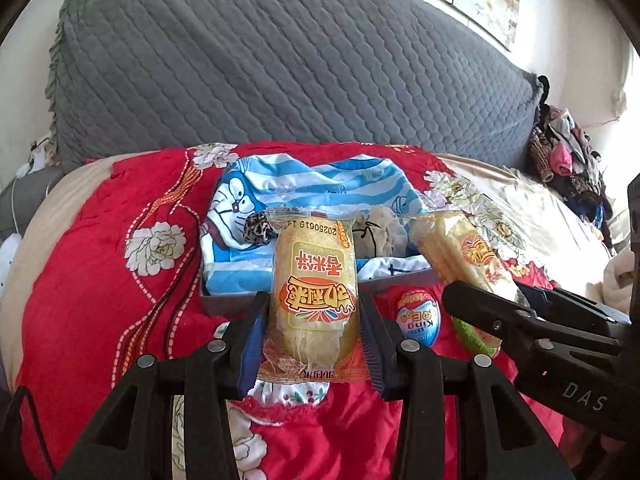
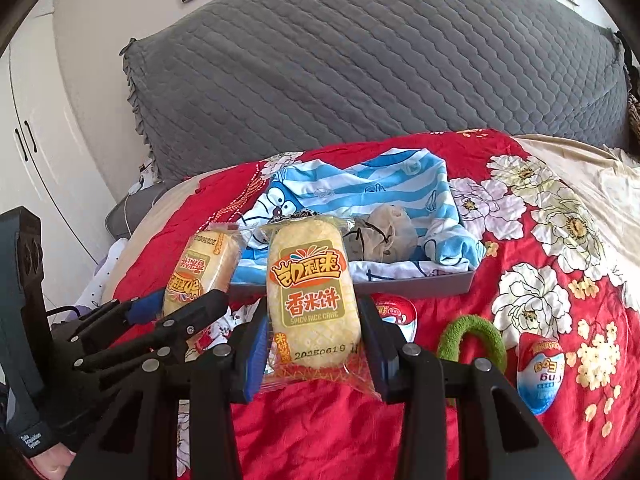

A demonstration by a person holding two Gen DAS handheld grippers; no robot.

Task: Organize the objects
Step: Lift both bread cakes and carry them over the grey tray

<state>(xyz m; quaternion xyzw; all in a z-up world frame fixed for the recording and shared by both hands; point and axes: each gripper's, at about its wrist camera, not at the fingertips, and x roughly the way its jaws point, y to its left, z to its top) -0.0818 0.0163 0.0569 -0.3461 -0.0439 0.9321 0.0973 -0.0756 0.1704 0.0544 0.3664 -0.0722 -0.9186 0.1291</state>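
Note:
My left gripper point(image 1: 314, 332) is shut on a yellow rice cake packet point(image 1: 314, 280), held upside down just in front of the grey box point(image 1: 224, 304). My right gripper point(image 2: 314, 340) is shut on a second rice cake packet point(image 2: 310, 280), also in front of the box point(image 2: 440, 282). Each gripper shows in the other's view: the right one point(image 1: 512, 308) with its packet point(image 1: 464, 252), the left one point(image 2: 160, 316) with its packet point(image 2: 200, 268). The box is lined with a blue striped Doraemon cloth point(image 1: 280, 188) and holds a leopard scrunchie point(image 1: 256, 229) and a beige pouch point(image 2: 380, 232).
The box sits on a red floral bedspread point(image 1: 100, 280). Two King Egg toys point(image 2: 540, 368) point(image 2: 394, 314) and a green hair band point(image 2: 472, 332) lie in front of it. A grey quilted headboard point(image 1: 280, 60) rises behind. A clothes pile point(image 1: 568, 152) is at far right.

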